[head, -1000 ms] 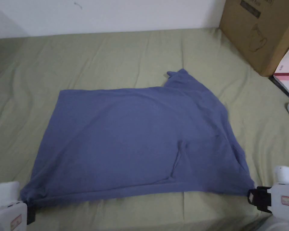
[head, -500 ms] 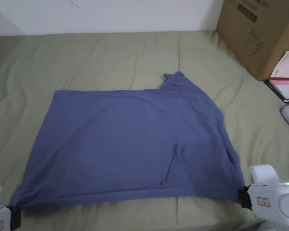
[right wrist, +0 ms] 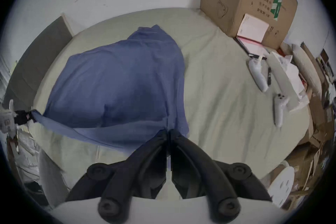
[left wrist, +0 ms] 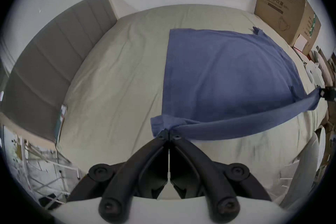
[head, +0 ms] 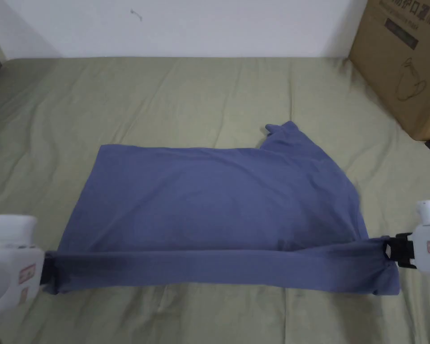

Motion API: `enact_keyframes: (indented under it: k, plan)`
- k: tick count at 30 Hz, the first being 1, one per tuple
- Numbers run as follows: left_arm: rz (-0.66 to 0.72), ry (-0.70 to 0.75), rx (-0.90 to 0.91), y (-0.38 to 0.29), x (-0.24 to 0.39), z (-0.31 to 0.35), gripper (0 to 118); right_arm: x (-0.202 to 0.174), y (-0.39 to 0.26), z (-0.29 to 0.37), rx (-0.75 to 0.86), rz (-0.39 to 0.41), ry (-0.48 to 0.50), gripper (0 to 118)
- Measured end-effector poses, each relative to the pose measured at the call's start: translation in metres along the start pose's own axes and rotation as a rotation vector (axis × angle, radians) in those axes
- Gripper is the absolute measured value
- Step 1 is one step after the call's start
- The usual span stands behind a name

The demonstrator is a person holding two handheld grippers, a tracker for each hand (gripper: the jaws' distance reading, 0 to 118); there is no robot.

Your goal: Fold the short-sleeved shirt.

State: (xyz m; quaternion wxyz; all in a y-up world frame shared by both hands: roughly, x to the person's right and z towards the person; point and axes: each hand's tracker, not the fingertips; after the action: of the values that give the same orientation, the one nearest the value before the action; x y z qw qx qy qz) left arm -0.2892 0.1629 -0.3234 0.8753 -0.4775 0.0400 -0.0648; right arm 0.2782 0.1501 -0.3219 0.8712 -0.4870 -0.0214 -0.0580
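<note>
Both pairs of jaws were clamped together on the near corners of the blue short-sleeved shirt point(head: 218, 197): the left gripper point(left wrist: 169, 132) pinched a bunched corner at the shirt's left end, the right gripper point(right wrist: 168, 130) the corner at its right end. Between them the near edge hung as a taut band raised off the bed point(head: 209, 89), whereas half a second before that edge had lain flat on the olive sheet with the corners low. The raised band now overlapped the near part of the shirt, and the pocket seam seen earlier was hidden behind it. The rest of the shirt lay spread on the bed, one sleeve poking out at the far right. A cardboard box point(head: 402, 67) stood on the bed's far right corner.
</note>
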Motion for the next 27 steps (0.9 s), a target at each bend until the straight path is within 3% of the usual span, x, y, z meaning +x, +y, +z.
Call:
enact_keyframes:
  k: [3, 6, 7, 8, 9, 10, 11, 14, 15, 16, 17, 18, 21, 24, 25, 26, 27]
  plan:
    - [-0.002, -0.014, -0.046, 0.031, 0.009, -0.041, 0, 0.002, 0.023, -0.043, -0.038, -0.051, -0.018, 2]
    - [0.012, -0.012, -0.065, 0.043, 0.014, -0.068, 25, 0.003, 0.032, -0.063, -0.034, -0.085, -0.028, 5]
    - [0.020, 0.019, -0.070, 0.045, 0.013, -0.072, 25, 0.003, 0.033, -0.064, -0.031, -0.087, -0.027, 5]
    - [0.031, 0.044, -0.074, 0.045, 0.011, -0.074, 59, 0.004, 0.033, -0.064, -0.032, -0.088, -0.035, 23]
    - [0.046, 0.044, -0.064, 0.042, 0.008, -0.071, 79, 0.007, 0.032, -0.064, -0.036, -0.085, -0.028, 49]
    - [0.058, 0.040, -0.059, 0.040, 0.005, -0.068, 89, 0.009, 0.030, -0.061, -0.045, -0.086, -0.008, 79]
    - [0.083, 0.032, -0.047, 0.036, 0.001, -0.062, 88, 0.012, 0.026, -0.054, -0.037, -0.097, 0.003, 89]
    - [0.145, -0.019, -0.044, 0.017, -0.012, -0.041, 86, 0.012, 0.013, -0.028, 0.001, -0.103, 0.004, 86]
    - [0.166, -0.052, -0.029, 0.009, -0.013, -0.034, 78, 0.012, 0.007, -0.020, 0.016, -0.108, 0.012, 77]
    - [0.175, -0.082, -0.015, 0.001, -0.014, -0.027, 60, 0.010, 0.002, -0.013, 0.020, -0.112, 0.014, 62]
    - [0.171, -0.087, -0.023, -0.009, -0.015, -0.020, 24, 0.009, -0.006, -0.005, 0.031, -0.116, 0.021, 29]
    - [0.177, -0.087, -0.022, -0.019, -0.014, -0.015, 0, 0.008, -0.015, 0.000, 0.044, -0.121, 0.030, 5]
    - [0.165, -0.086, -0.033, -0.050, -0.007, -0.013, 0, 0.007, -0.039, 0.008, 0.022, -0.155, 0.149, 1]
    - [0.194, -0.114, -0.046, -0.068, -0.002, -0.022, 1, 0.001, -0.057, 0.005, -0.001, -0.142, 0.110, 1]
    - [0.201, -0.106, -0.034, -0.068, -0.004, -0.022, 12, 0.000, -0.061, 0.004, -0.005, -0.137, 0.097, 1]
    - [0.209, -0.101, -0.027, -0.067, -0.004, -0.026, 39, 0.001, -0.066, 0.003, -0.007, -0.144, 0.099, 1]
    - [0.208, -0.093, -0.038, -0.062, -0.005, -0.031, 56, 0.002, -0.070, 0.003, -0.019, -0.166, 0.114, 1]
